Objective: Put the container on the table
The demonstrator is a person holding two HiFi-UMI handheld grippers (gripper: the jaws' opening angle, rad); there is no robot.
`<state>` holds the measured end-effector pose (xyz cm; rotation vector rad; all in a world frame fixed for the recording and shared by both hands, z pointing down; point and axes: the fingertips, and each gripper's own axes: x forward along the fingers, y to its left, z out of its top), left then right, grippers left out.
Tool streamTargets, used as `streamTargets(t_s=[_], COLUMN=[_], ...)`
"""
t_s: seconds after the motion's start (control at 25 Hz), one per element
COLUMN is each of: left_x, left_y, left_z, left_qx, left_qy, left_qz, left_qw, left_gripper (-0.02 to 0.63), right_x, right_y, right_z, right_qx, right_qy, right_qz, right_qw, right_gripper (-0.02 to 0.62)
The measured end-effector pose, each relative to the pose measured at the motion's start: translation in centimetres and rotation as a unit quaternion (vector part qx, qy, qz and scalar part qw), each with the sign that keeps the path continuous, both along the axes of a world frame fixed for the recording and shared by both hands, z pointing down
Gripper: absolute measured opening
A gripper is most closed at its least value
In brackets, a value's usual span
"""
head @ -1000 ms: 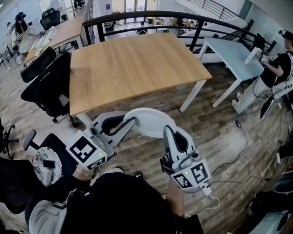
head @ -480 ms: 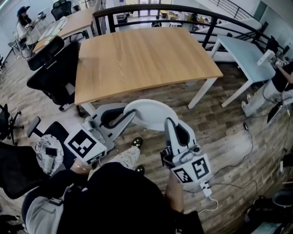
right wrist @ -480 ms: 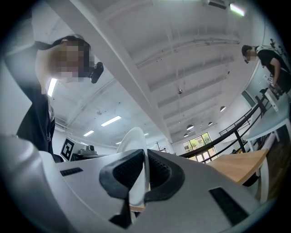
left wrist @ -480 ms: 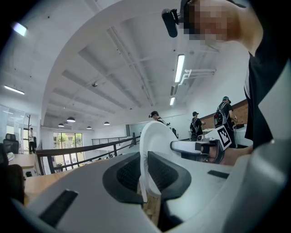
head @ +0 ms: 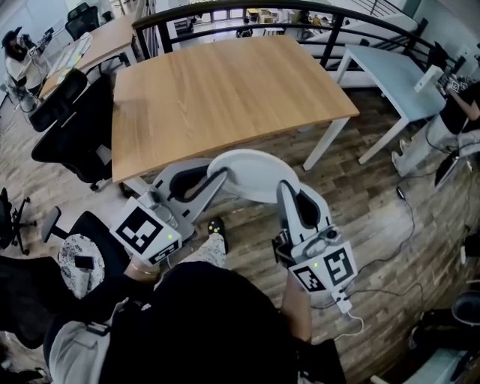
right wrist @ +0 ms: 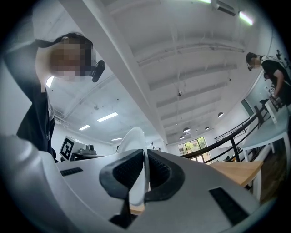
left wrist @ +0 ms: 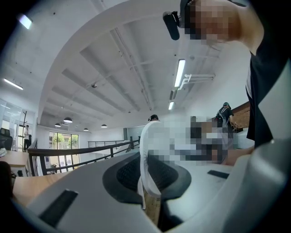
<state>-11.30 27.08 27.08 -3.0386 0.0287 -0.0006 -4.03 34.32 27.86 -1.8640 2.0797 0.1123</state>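
Note:
A white round container (head: 253, 172) hangs in the air just short of the near edge of the wooden table (head: 225, 94), over the plank floor. My left gripper (head: 218, 181) is shut on its left rim and my right gripper (head: 288, 197) is shut on its right rim. In the left gripper view the thin white rim of the container (left wrist: 151, 150) stands pinched between the dark pads of the left gripper (left wrist: 148, 182). The right gripper view shows the container's rim (right wrist: 134, 148) clamped in the right gripper (right wrist: 144, 178) the same way.
Black office chairs (head: 71, 124) stand left of the table. A pale blue table (head: 382, 71) and a person (head: 459, 105) are at the right, a dark railing (head: 225, 9) behind. A patterned stool (head: 77, 259) sits at lower left. Cables (head: 397, 225) trail on the floor.
Both grippers have carried the container together closer to the table's near edge; the grips look unchanged.

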Motion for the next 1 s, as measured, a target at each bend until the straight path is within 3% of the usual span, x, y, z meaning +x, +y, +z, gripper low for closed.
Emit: streamTargets(t_s=[0.4, 0.68, 1.0], left_x=[2.7, 4.2, 5.2], left_y=[-6.7, -13.5, -20.9], left_z=[0.9, 2.0, 2.2], left_qx=[-0.018, -0.038, -0.033], left_qy=[0.010, 0.007, 0.004], left_qz=[-0.007, -0.032, -0.067], left_qw=[0.9998, 0.9987, 0.9972], left_gripper=[0.046, 0.046, 0.046], right_x=[3.0, 4.9, 6.4], right_y=[-6.9, -14.1, -22.2], right_z=[0.4, 1.3, 1.6], right_qx=[-0.007, -0.023, -0.027], right_qy=[-0.005, -0.002, -0.012], right_qz=[-0.014, -0.044, -0.077], right_qw=[1.000, 0.999, 0.997], right_gripper=[0.024, 0.023, 0.023])
